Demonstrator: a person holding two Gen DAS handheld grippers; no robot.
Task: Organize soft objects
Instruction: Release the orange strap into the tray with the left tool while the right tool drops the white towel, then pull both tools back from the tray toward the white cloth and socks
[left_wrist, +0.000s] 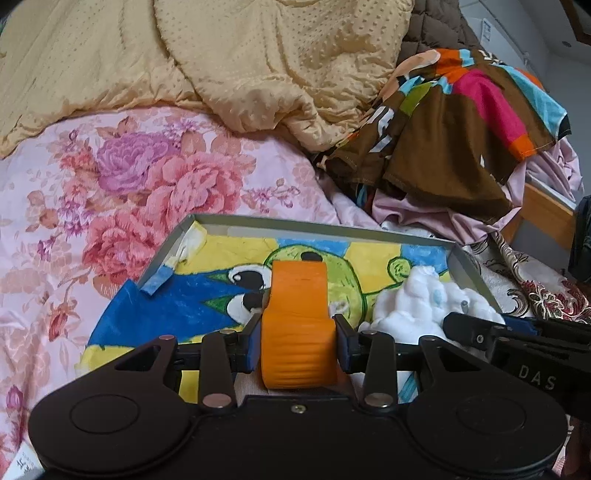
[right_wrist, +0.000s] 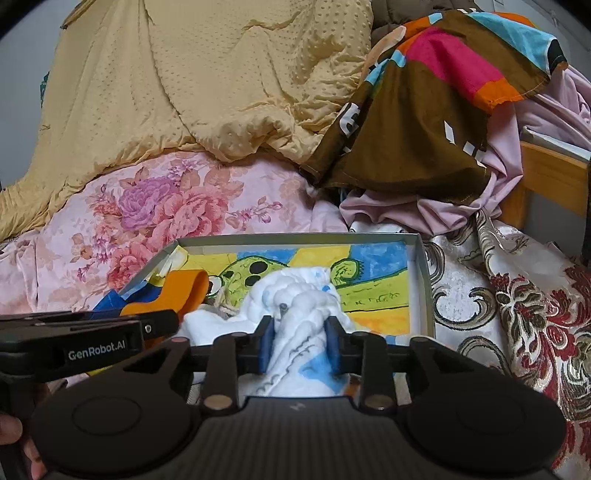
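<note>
Between the fingers of the left gripper (left_wrist: 300, 334) sits an orange soft strap (left_wrist: 297, 317), pinched at a narrow gap, its free end curling forward over the shallow tray (left_wrist: 321, 224) with the cartoon drawing. The right gripper (right_wrist: 298, 345) has a white padded cloth (right_wrist: 295, 314) between its pads, which still touch it, bunched ahead of the fingertips inside the tray. This looks like the placing step; next, each gripper likely needs to spread wide and back away without dragging its piece out.

A shallow grey cardboard tray (left_wrist: 469, 266) lies on the bed at lower centre of both views, a painted frog picture (right_wrist: 373, 284) in it. An orange rubber strap (left_wrist: 299, 332) lies in its left part, a white crumpled cloth (right_wrist: 295, 295) right of it. Behind the tray a pink floral bedsheet (left_wrist: 110, 192) spreads left; a yellow dotted quilt (left_wrist: 221, 66) fills the top; a brown multicoloured patterned cloth (left_wrist: 454, 122) is heaped upper right.
</note>
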